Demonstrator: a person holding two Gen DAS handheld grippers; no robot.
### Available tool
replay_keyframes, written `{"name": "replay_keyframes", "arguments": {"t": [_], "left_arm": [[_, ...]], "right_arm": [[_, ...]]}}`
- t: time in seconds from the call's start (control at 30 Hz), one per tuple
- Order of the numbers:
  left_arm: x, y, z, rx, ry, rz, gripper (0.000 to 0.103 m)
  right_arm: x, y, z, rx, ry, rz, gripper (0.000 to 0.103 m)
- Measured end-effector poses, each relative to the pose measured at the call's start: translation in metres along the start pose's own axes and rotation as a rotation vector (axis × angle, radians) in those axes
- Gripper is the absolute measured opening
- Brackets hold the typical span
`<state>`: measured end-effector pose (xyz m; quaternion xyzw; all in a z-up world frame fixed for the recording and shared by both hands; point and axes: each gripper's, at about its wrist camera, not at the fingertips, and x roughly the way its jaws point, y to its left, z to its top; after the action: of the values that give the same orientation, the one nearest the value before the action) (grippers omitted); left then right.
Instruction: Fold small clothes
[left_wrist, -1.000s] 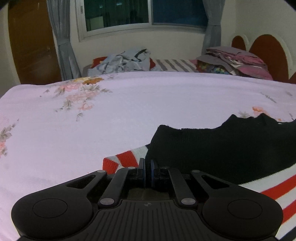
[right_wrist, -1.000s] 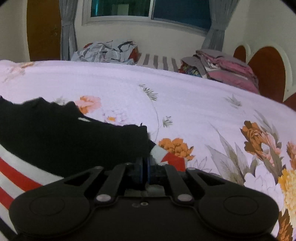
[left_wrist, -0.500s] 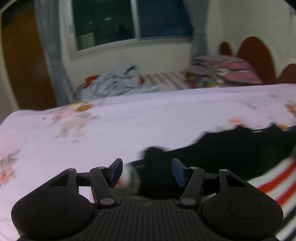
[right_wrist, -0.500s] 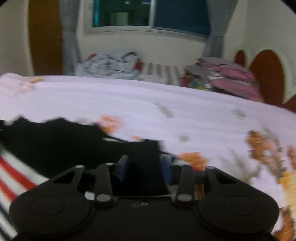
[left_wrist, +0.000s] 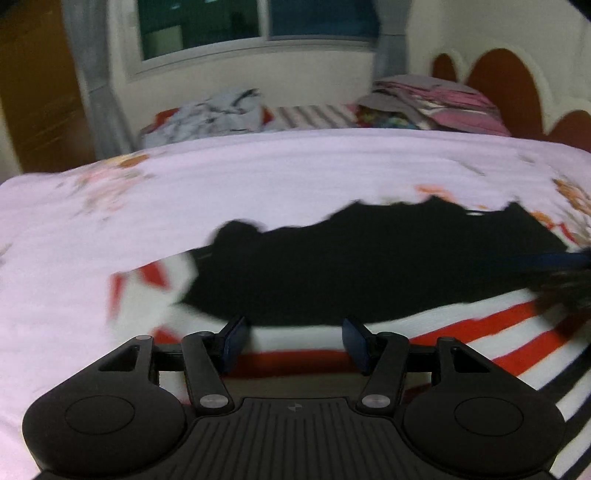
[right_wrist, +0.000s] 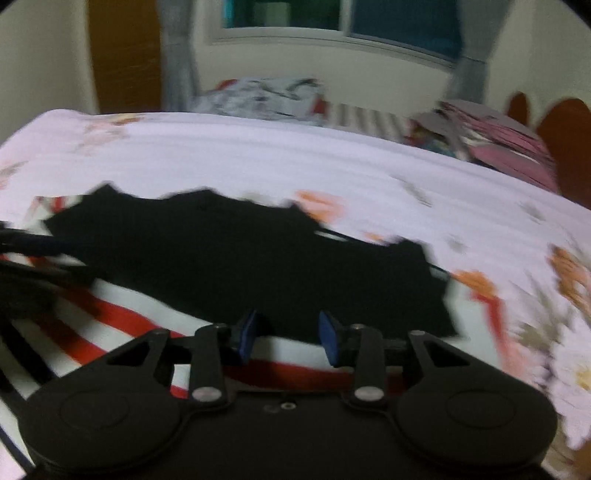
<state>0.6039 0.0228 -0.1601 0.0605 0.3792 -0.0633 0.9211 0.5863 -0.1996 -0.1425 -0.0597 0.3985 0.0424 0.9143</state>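
A small garment (left_wrist: 369, 266) with a black upper part and red and white stripes lies flat on the floral bedsheet (left_wrist: 258, 177); it also shows in the right wrist view (right_wrist: 240, 258). My left gripper (left_wrist: 295, 341) is open and empty, above the striped part near the garment's left sleeve (left_wrist: 147, 291). My right gripper (right_wrist: 288, 338) is open and empty, above the stripes near the garment's right side. The right gripper shows as a dark blur at the right edge of the left wrist view (left_wrist: 569, 273). Both views are motion-blurred.
Beyond the bed's far edge lie a crumpled pale blue pile of clothes (left_wrist: 218, 114) and a stack of pink and grey folded cloth (left_wrist: 436, 103). A red headboard (left_wrist: 506, 85) stands at the right, under a window with curtains.
Both grippers were shut on the garment's sleeve ends a second ago. They have opened, let go and pulled back and up, so more of the garment shows.
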Motion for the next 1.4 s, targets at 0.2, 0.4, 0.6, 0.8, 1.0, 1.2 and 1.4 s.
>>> {"name": "replay_keyframes", "arguments": {"t": [0.2,0.4,0.6,0.8,1.0,1.2,1.4], "left_arm": [[-0.006,0.031,-0.014,0.004,0.012,0.041,0.057],[-0.031,0.010,-0.013,-0.003,-0.024,0.043,0.057],[-0.047,-0.021,-0.024,0.011,-0.024,-0.002,0.057],[-0.048,-0.037,-0.032,0.020,-0.008,-0.024,0.057],[-0.042,-0.035,-0.036,0.024,0.014,-0.023,0.065],[-0.043,-0.001,-0.045,-0.025,0.017,0.014,0.070],[-0.053,0.033,-0.060,-0.037,0.014,0.038,0.069]], "right_arm": [[-0.009,-0.042,-0.018,0.020,0.025,-0.046,0.033],[-0.037,-0.014,-0.014,0.047,-0.031,-0.024,0.036],[-0.052,0.037,-0.025,-0.032,-0.040,0.079,0.036],[-0.049,0.056,-0.026,-0.038,-0.012,0.117,0.036],[-0.042,0.064,-0.030,-0.049,0.021,0.118,0.037],[-0.043,0.039,-0.037,-0.023,0.034,0.073,0.033],[-0.054,-0.007,-0.052,0.018,0.051,-0.006,0.044]]}}
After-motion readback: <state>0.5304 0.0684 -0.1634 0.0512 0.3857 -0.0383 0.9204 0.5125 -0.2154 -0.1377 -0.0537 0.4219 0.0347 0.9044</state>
